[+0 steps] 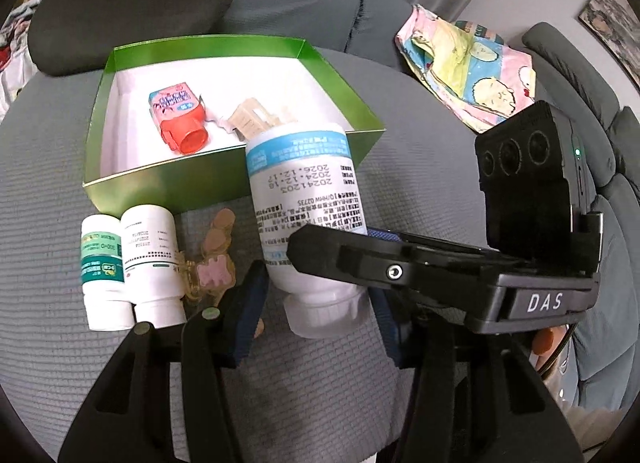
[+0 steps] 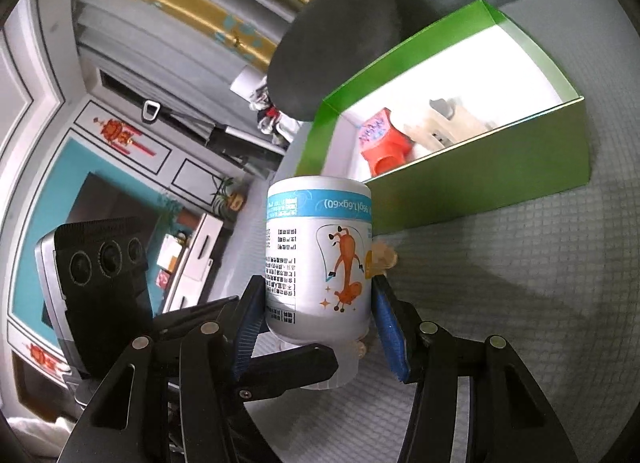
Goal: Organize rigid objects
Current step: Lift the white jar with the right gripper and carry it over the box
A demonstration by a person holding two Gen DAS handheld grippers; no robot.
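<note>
Black gripper [image 2: 316, 327], blue-padded fingers [image 2: 390, 333], silver round screws.

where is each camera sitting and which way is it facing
Left wrist: sits on the left claw, angled down at the grey textured cushion; its own black fingers with blue pads and the right claw crossing in show.
Right wrist: sits on the right claw, tilted, facing the room's blue wall; its own fingers and the left claw's black camera block show.
Shared: the large white plastic bottle with blue band, gripped by both claws, and the open green cardboard box.
</note>
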